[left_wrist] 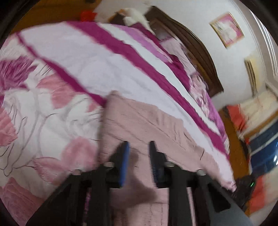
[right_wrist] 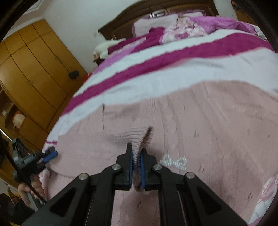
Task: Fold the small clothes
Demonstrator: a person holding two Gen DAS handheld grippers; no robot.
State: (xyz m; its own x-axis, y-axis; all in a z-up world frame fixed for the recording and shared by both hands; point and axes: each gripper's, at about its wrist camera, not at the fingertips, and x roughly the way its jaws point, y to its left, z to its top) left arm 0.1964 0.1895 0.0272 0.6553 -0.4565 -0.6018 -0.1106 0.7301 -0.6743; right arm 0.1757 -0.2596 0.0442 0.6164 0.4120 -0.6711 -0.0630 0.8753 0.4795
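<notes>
The bed (right_wrist: 173, 57), covered in a quilt of white and magenta stripes with a pink flower print at one end, filled most of both views. A brown wooden headboard (right_wrist: 139, 15) stood at its far end. A wooden wardrobe (right_wrist: 34, 73) lined the wall on the left of the right wrist view.

A pale pink knitted garment (right_wrist: 208, 121) lay spread on the near part of the quilt, close to the bed's edge. Part of it was raised into a ridge at the centre.

The right claw (right_wrist: 136, 156) was clamped on that raised ribbed fold (right_wrist: 137, 139). Its blue pads pressed the knit from both sides and lifted it off the flat layer below.

The left claw (left_wrist: 139, 149) pointed down at the same garment. Its two fingers stood apart, and pink knit showed through the gap. That view was blurred, and no fabric appeared pinched. In the right wrist view it sat at the garment's left edge, held by a hand (right_wrist: 26, 189).

A small white bow motif (right_wrist: 173, 160) marked the knit just right of the right claw.
</notes>
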